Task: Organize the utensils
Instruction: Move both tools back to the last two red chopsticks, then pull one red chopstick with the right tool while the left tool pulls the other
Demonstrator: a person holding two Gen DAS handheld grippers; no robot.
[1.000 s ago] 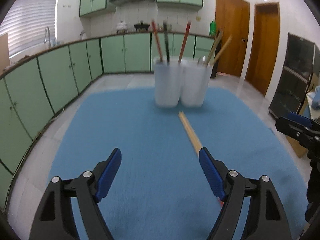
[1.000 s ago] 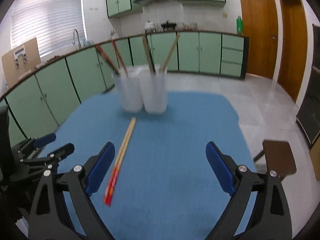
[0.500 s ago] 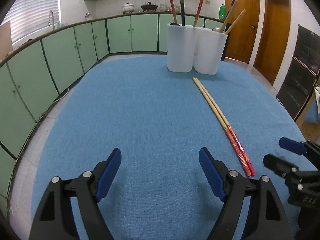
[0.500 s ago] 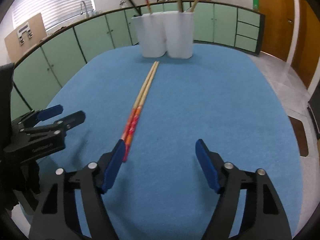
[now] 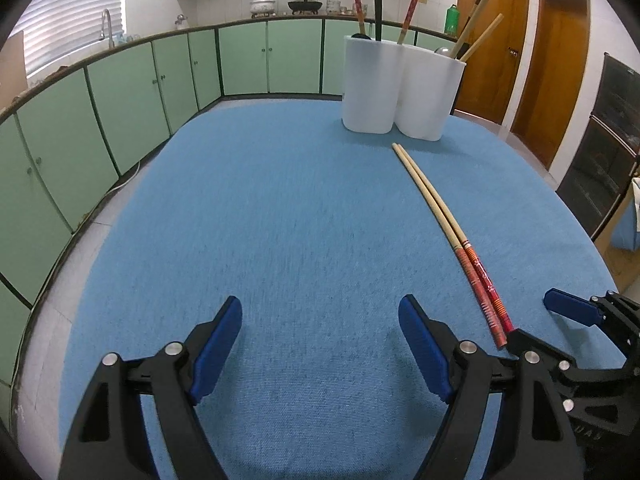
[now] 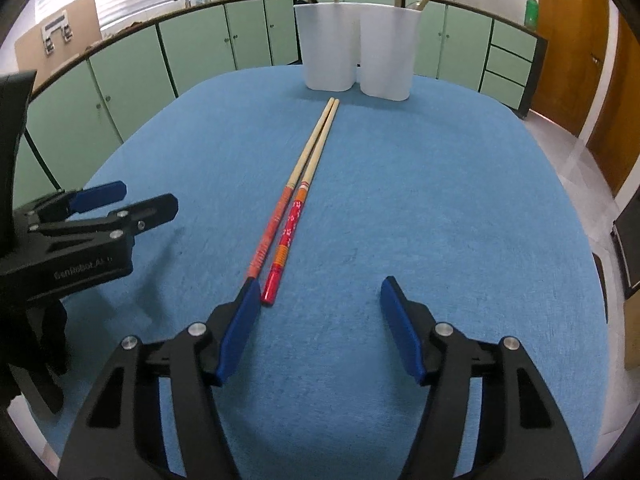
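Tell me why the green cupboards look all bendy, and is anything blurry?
Both wrist views use fisheye lenses, so the cupboards curve toward the edges. Left wrist view: chopsticks sharp. Right wrist view: white holder crisp, corners dark.

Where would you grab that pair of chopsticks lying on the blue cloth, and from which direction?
Probably the red patterned ends of the chopsticks, which lie nearest the right hand-held gripper. The pair lies flat and side by side, pointing away toward the white holder, so coming straight down from above with one finger on each outer side should pinch both together. The red ends look thicker, giving more to hold.
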